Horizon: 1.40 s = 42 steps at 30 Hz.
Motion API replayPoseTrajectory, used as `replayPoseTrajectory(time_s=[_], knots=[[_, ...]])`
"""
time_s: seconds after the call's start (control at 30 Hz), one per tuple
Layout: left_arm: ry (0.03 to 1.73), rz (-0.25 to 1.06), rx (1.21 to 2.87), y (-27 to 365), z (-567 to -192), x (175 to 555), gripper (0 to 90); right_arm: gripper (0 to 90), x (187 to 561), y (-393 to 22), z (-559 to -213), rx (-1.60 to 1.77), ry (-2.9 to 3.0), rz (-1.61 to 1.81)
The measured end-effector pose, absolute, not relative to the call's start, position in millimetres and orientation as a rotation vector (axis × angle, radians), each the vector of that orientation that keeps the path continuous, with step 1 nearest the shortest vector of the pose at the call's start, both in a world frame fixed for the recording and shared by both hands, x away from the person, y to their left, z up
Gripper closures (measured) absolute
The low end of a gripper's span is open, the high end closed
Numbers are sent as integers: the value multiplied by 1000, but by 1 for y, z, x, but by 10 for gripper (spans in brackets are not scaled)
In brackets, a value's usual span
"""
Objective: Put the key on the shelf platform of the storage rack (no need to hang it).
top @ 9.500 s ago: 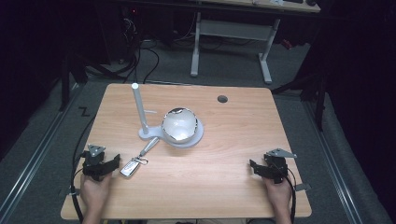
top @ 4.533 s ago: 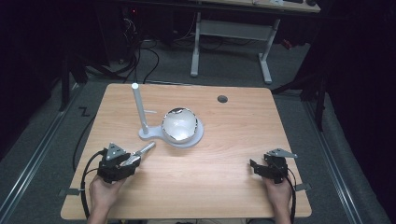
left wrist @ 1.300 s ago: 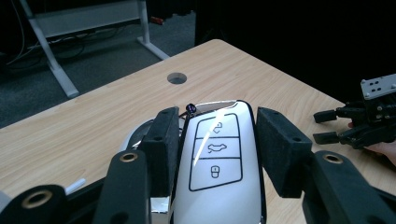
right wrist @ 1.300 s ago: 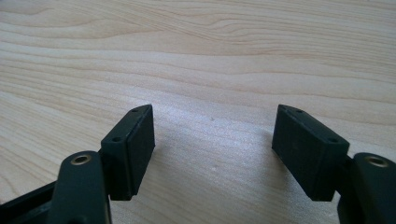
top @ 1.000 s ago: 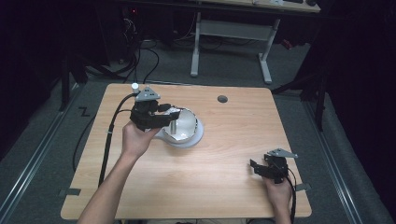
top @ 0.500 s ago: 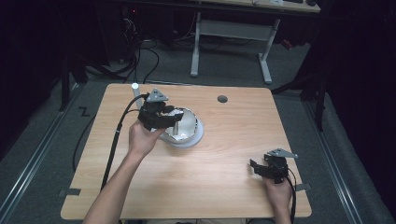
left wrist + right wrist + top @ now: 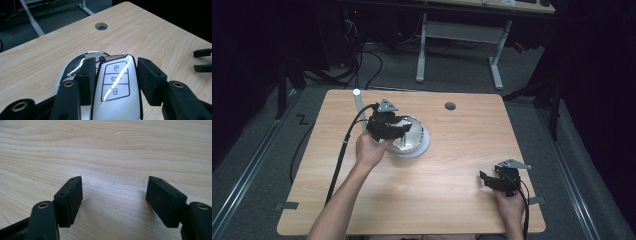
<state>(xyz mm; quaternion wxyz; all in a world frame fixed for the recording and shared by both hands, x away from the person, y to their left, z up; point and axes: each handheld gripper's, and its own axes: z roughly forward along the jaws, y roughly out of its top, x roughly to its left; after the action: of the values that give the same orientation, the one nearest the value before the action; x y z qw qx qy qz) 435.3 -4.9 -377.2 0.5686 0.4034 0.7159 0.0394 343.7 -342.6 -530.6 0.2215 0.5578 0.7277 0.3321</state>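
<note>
A white car key fob [image 7: 116,87] with three button icons sits between the pads of my left gripper [image 7: 116,65], which is shut on it. In the high view the left gripper [image 7: 399,127] hovers over the near-left rim of a shiny chrome bowl [image 7: 414,137] on a white round base [image 7: 426,146]. The left gripper view shows the bowl [image 7: 75,65] just below and behind the fob. My right gripper [image 7: 486,180] rests on the table at the front right, and its jaws [image 7: 115,182] stand open over bare wood.
A white post [image 7: 358,106] rises just left of the bowl, beside the left gripper's cable. A round cable hole [image 7: 450,106] lies in the wooden table [image 7: 462,150] at the back. The right gripper's fingers [image 7: 202,60] show at the right edge of the left gripper view.
The left hand has carried the key fob to the right and downward, from beside the white post to over the bowl's rim. The right gripper has stayed put.
</note>
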Motion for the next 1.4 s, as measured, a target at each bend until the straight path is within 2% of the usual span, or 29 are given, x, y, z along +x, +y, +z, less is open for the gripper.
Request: replayPoseTrajectory(time_s=[1.4], knots=[[1747,165,986,-32,-433,461,506,301,344,-343,-531,1544,2010,922]])
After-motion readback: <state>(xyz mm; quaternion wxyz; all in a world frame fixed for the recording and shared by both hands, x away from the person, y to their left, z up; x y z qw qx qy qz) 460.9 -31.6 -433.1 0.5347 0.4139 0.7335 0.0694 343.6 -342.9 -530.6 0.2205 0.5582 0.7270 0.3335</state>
